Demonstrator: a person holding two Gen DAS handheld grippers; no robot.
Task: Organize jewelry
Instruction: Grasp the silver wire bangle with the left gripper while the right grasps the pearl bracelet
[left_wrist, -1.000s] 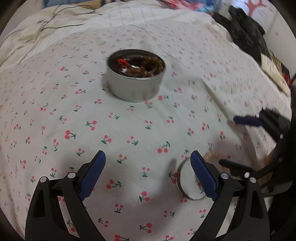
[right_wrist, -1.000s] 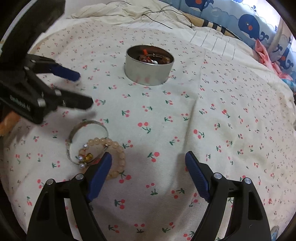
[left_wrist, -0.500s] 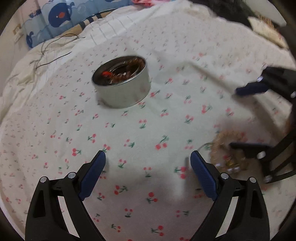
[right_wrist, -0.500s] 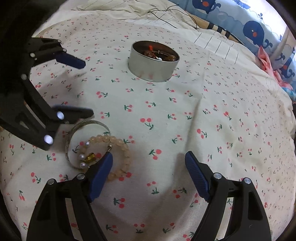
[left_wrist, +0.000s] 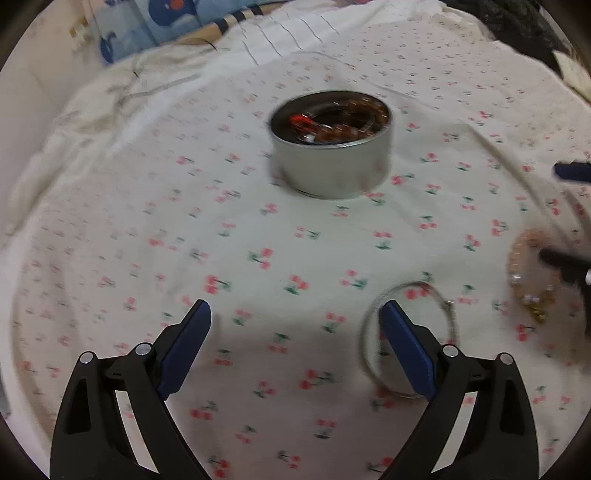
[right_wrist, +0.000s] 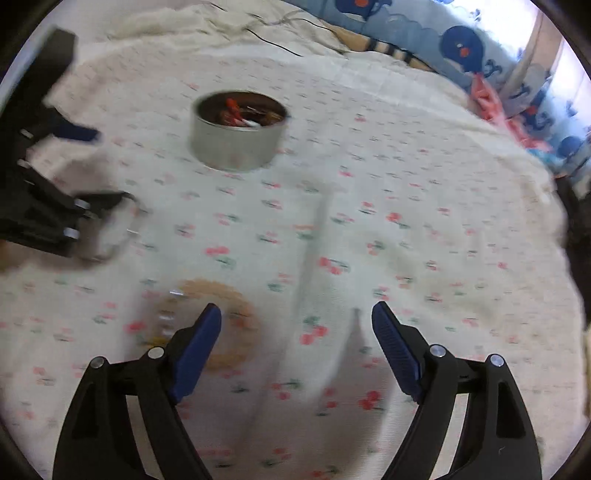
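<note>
A round silver tin (left_wrist: 330, 147) with several pieces of jewelry inside stands on the cherry-print sheet; it also shows in the right wrist view (right_wrist: 238, 131). A silver bangle (left_wrist: 408, 341) lies under my left gripper's right finger; in the right wrist view the bangle (right_wrist: 110, 236) is blurred. A peach bead bracelet (left_wrist: 530, 273) lies at the right; in the right wrist view the bracelet (right_wrist: 218, 321) lies by my right gripper's left finger. My left gripper (left_wrist: 295, 345) is open and empty. My right gripper (right_wrist: 297, 339) is open and empty.
The cherry-print sheet (left_wrist: 184, 221) covers a bed. A whale-print pillow (right_wrist: 461, 48) and thin cables (right_wrist: 277, 40) lie at the far edge. Dark clothing (left_wrist: 517, 22) lies at the far right in the left wrist view.
The bangle and the bead bracelet now lie apart; earlier they overlapped. My left gripper's finger now stands inside the bangle. Both views have shifted and are blurred by motion.
</note>
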